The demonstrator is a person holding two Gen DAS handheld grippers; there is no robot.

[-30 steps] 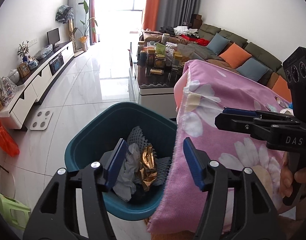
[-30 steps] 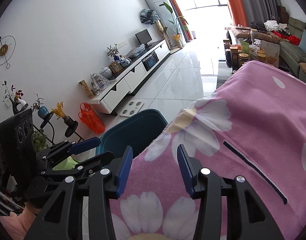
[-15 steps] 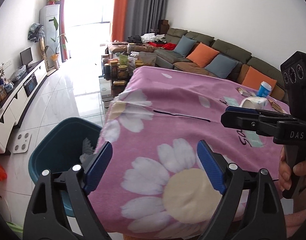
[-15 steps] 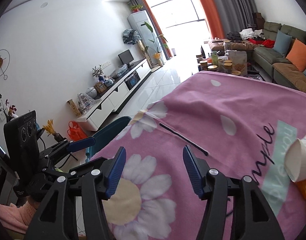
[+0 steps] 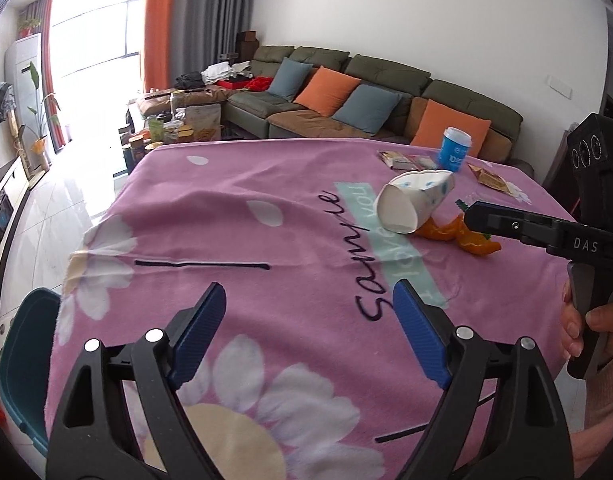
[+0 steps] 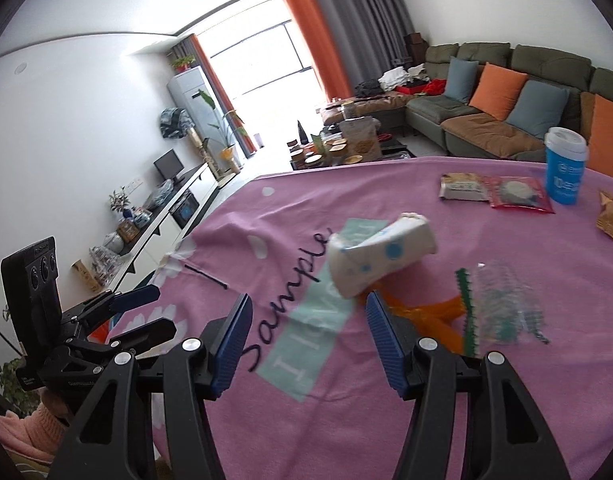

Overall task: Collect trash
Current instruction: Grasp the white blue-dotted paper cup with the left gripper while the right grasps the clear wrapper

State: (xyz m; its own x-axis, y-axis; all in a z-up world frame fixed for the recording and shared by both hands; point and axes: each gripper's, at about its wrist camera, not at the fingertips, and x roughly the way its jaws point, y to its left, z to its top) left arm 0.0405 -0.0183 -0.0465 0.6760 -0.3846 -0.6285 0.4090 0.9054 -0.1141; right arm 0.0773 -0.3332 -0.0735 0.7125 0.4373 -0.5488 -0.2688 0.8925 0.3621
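Right tool (image 6: 306, 340) is held wide and empty, aimed at the crushed paper cup (image 6: 380, 258) lying on its side mid-tabletop (image 6: 446, 380), orange peel (image 6: 430, 316) touching it. Left tool (image 5: 310, 336) is also wide and empty, over the near edge; the teal bin (image 5: 22, 364) sits off the near-left corner. The cup is judged light, soft, easily crushed — best pinched across its flattened wall. The clear wrapper (image 6: 506, 304) is blurred; the bin's contents are hidden and the brown packet (image 6: 612, 220) is cut off.
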